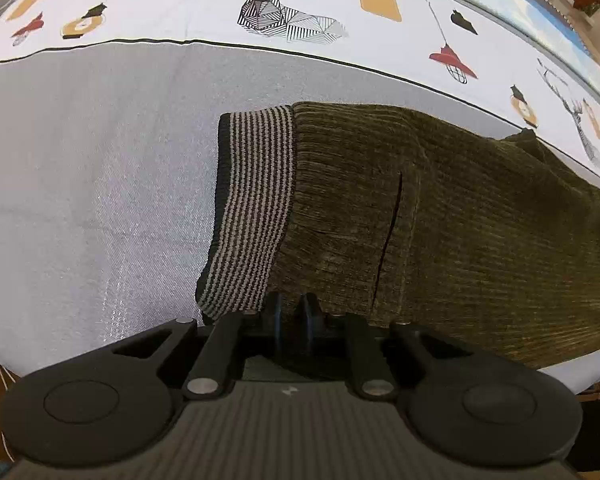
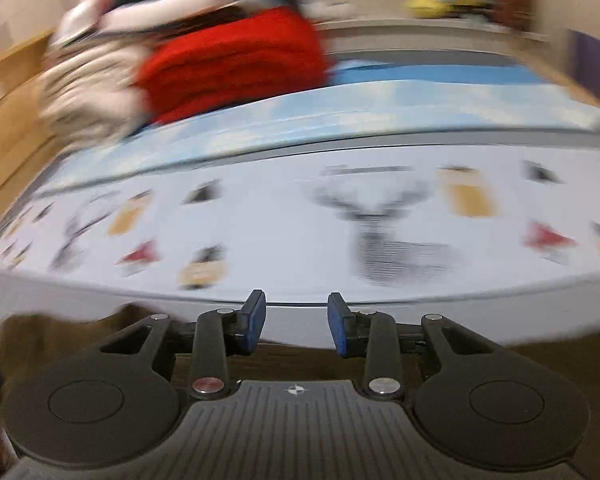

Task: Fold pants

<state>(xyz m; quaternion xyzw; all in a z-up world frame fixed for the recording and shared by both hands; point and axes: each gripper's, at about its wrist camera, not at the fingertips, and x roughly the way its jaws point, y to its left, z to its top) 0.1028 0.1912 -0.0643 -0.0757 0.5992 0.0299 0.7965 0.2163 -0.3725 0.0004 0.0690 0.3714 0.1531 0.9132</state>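
Olive-green corduroy pants (image 1: 440,216) lie flat on the grey part of the bed cover, with a black-and-tan striped waistband (image 1: 252,208) at their left end and a pocket slit in the middle. My left gripper (image 1: 291,312) is shut on the near edge of the pants, just right of the waistband. In the blurred right wrist view my right gripper (image 2: 297,322) is open and empty, its blue pads (image 2: 256,320) spread apart above a strip of olive fabric (image 2: 300,360) at the near edge.
The bed cover (image 1: 100,180) is grey near me and white with deer and lamp prints (image 1: 284,12) farther back. A pile of red, cream and teal clothes (image 2: 228,60) sits at the far side. A wooden bed frame (image 2: 8,120) runs along the left.
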